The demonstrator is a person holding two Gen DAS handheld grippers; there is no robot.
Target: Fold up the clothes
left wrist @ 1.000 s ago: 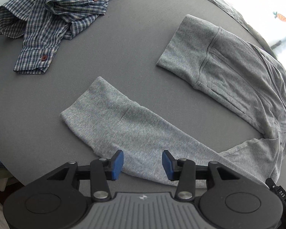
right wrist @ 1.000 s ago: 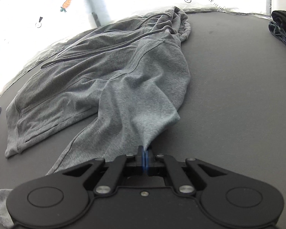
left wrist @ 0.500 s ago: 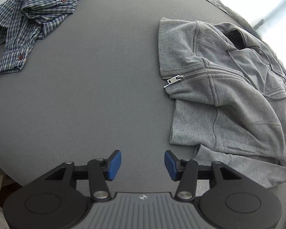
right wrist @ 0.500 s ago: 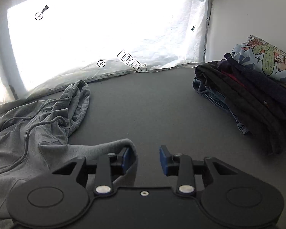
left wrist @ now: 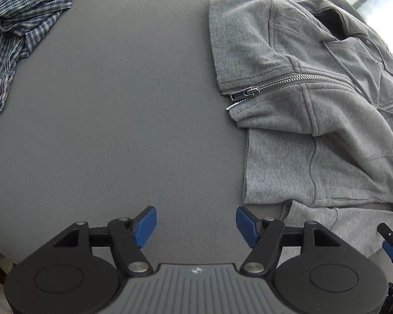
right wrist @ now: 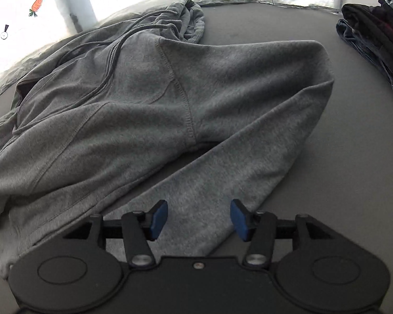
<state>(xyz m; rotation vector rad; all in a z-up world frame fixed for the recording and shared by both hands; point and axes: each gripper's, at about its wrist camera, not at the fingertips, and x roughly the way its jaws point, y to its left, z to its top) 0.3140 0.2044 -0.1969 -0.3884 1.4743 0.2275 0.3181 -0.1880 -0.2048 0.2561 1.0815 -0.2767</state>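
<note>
Left gripper: the left gripper (left wrist: 196, 226) sits at the bottom centre of its frame, blue pads spread wide with nothing between them, over bare table.
Right gripper: the right gripper (right wrist: 199, 219) is at the bottom centre of its frame, pads equally wide apart and gripping nothing; a sleeve (right wrist: 222, 170) lies under the gap.
Hoodie: the grey hoodie (left wrist: 314, 120) fills the right half of the left view, with its left edge near mid-frame.
Open room: the grey table (left wrist: 118, 104) is bare across the middle and left of the left view, between the hoodie and a checked shirt (left wrist: 21, 26) in the upper left corner.
Edges: the table's near rim curves along the lower left of the left view; in the right view its far edge runs under a bright window.
Long axis: in the right view the body runs from lower left to the hood (right wrist: 188, 21) at top centre; the sleeve doubles back from the upper right toward the bottom centre.
Zipper: the metal zipper (left wrist: 288, 83) runs left to right, pull at its left end.
Only in the right view: a stack of dark folded clothes (right wrist: 374, 39) at the upper right, apart from the hoodie.
Only in the left view: the checked shirt.
</note>
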